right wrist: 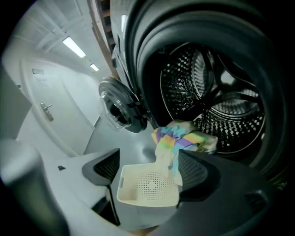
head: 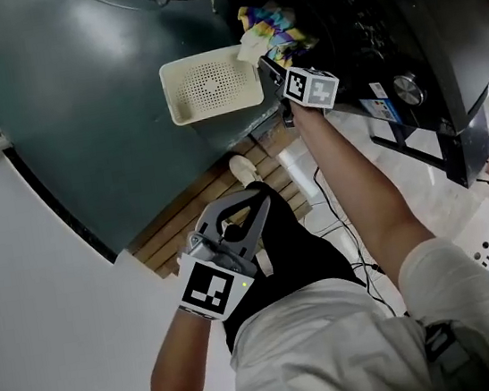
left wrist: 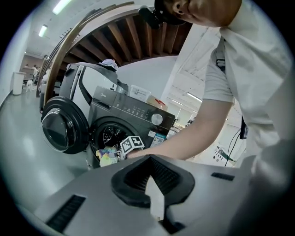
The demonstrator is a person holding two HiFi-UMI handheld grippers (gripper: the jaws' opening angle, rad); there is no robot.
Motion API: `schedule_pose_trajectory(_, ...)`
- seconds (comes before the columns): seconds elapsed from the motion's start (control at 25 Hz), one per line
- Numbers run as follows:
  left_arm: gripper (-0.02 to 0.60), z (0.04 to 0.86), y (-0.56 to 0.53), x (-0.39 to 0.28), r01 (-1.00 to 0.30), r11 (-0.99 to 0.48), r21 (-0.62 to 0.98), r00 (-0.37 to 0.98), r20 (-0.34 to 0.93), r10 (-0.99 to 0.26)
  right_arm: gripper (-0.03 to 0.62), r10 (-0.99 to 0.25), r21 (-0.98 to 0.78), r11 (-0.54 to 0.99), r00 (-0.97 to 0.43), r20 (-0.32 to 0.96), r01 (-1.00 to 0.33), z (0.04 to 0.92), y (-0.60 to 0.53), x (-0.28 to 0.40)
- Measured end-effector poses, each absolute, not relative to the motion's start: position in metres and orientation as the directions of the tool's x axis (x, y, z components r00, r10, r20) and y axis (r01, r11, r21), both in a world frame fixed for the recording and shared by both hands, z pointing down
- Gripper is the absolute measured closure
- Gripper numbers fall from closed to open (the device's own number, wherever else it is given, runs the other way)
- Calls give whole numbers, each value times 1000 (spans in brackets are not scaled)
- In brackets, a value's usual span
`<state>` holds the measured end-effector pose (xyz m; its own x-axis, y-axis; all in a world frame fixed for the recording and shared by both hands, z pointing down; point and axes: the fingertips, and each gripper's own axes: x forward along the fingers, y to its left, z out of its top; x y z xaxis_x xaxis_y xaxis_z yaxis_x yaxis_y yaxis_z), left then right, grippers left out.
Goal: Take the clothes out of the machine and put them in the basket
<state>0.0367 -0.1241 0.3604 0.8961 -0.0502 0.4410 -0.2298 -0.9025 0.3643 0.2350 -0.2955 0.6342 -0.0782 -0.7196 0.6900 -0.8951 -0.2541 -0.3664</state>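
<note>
The right gripper (right wrist: 148,161) is released, its 2 jaws spread wide and pressing on nothing. It points into the open mouth of the dark grey front-loading washing machine (right wrist: 221,106). The crumpled rainbow-striped cloth (right wrist: 177,137) lies just beyond it, a little to the right. The cloth drapes over the drum's lip, its long axis hanging down toward the cream perforated plastic basket (head: 209,85) on the floor, near the door. The left gripper (head: 250,200) is clenched on nothing, well apart by the person's body, so the right is nearer.
</note>
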Motion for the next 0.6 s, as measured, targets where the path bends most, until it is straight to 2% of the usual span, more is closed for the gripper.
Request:
schedule_pose_trajectory(0.32, 584, 386, -141, 36, -242, -886, 396, 890, 454, -41, 174, -678, -356, -424, 32, 734, -833, 697, -318, 277)
schedule_pose_trajectory(0.6, 586, 415, -142, 41, -246, -858, 451, 886, 463, -11, 152, -643, -314, -490, 94, 760, -813, 738, -344, 313)
